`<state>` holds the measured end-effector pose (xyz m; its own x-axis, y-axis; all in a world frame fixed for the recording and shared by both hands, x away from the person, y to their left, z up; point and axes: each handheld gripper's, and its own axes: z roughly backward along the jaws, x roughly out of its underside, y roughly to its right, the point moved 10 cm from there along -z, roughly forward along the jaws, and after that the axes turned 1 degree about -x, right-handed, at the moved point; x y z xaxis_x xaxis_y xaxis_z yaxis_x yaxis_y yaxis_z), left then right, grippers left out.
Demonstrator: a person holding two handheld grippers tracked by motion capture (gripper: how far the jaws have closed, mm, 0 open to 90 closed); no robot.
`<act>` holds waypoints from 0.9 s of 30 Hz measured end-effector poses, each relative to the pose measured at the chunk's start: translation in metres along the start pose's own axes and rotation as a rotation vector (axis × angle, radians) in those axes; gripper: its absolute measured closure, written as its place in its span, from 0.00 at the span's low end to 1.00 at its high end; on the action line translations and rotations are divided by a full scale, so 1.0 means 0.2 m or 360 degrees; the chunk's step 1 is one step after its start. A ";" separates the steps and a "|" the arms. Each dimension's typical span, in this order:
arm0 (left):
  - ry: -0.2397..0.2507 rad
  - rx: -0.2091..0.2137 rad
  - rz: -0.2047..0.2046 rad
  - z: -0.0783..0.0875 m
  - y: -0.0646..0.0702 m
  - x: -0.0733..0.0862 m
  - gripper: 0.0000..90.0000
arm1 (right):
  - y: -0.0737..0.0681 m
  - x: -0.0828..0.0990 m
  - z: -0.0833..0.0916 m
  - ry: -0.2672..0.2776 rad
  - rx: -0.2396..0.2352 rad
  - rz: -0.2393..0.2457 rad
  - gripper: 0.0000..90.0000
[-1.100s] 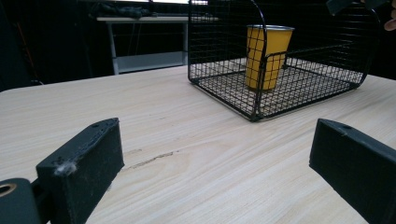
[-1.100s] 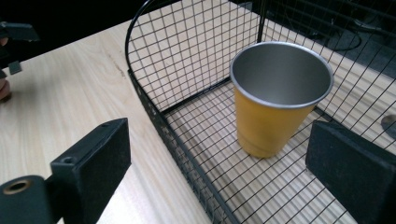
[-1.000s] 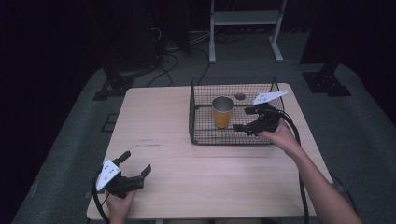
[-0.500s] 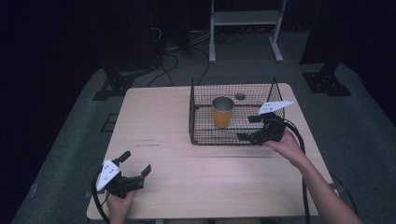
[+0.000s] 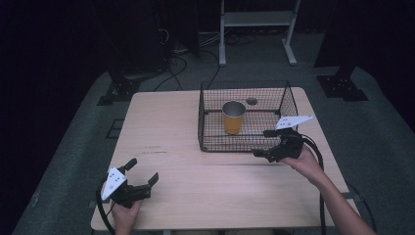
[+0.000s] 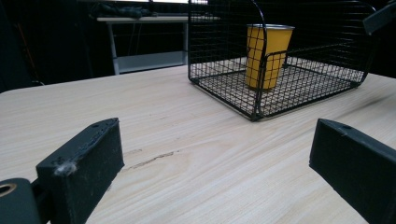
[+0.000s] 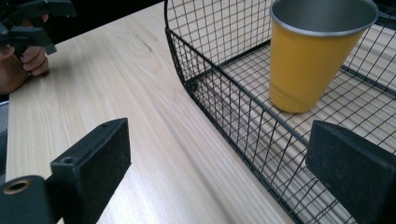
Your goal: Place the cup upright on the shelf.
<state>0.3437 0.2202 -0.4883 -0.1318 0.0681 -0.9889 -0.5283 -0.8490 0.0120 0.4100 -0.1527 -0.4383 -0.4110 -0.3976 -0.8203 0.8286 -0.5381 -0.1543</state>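
A yellow metal cup stands upright in a black wire basket on the far right part of the wooden table. My right gripper is open and empty, just outside the basket's near right corner, jaws pointing left along its front wall. In the right gripper view the cup sits behind the mesh, beyond my open jaws. My left gripper rests open and empty at the table's near left corner. Its view looks across bare wood toward the basket and cup.
A small dark round object lies at the back of the basket floor. A white metal stand and cables are on the floor behind the table. In the right gripper view, the other hand and its gripper are at the far left.
My right gripper has drawn back from over the basket's right side toward the near edge and now sits lower, outside the front wall. The left gripper has stayed put.
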 end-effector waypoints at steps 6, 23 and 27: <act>-0.0001 -0.0001 -0.0001 0.00 0.00 0.00 0.02 | -0.01 0.04 0.02 0.0001 0.0008 0.0005 0.07; -0.0007 -0.0001 -0.0007 0.00 0.00 0.00 0.02 | 0.01 0.15 0.07 -0.0005 0.0036 -0.0045 0.07; -0.0006 0.0000 -0.0007 0.00 0.00 0.00 0.02 | 0.01 0.18 0.08 0.0002 0.0037 -0.0060 0.07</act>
<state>0.3435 0.2199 -0.4888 -0.1329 0.0740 -0.9884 -0.5287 -0.8488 0.0076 0.3906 -0.1806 -0.4585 -0.4412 -0.3757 -0.8150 0.8036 -0.5697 -0.1724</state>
